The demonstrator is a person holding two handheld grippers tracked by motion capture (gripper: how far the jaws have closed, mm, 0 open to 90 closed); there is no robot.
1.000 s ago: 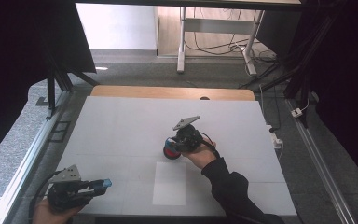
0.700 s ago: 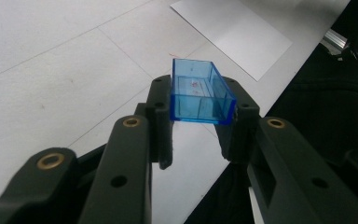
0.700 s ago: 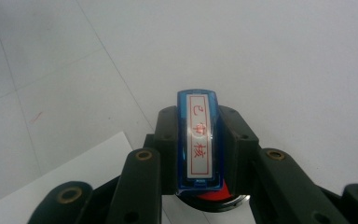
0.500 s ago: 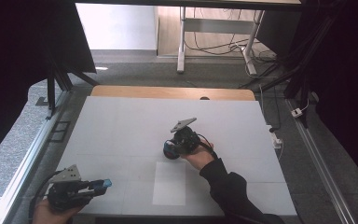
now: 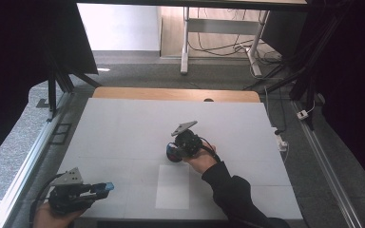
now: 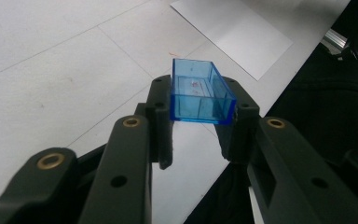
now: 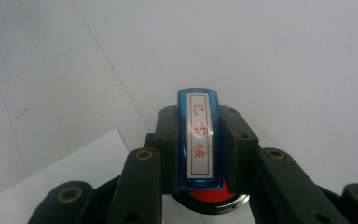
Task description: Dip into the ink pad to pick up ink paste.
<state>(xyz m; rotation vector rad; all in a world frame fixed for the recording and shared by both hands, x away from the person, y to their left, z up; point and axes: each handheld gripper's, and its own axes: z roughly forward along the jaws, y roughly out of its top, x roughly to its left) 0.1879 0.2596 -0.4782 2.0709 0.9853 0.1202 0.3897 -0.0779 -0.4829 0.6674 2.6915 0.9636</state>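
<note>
1. Left gripper: held near the front left corner of the table in the high view, lying roughly level with its jaws turned toward the table's middle. A hand grips its body from the bottom edge of the picture.
2. Blue cap: a clear blue rectangular plastic cap, open on one side, clamped by its two long walls in the left gripper's black jaws and carried above the table surface. In the high view it shows as a small blue spot at the jaw tips.
3. Right gripper: held over the middle of the table, tipped steeply downward, with the grey three-cornered plate on top. A hand in a dark sleeve bears it.
4. Stamp: a blue stamp body with a white label bearing red characters in a red frame, pinched between the right gripper's jaws by its narrow sides. A red part in a round rim shows below it; whether it touches the table cannot be told.
5. Paper sheet: a white rectangle lying flat on the table, just in front of the right gripper and well to the right of the left gripper.
</note>
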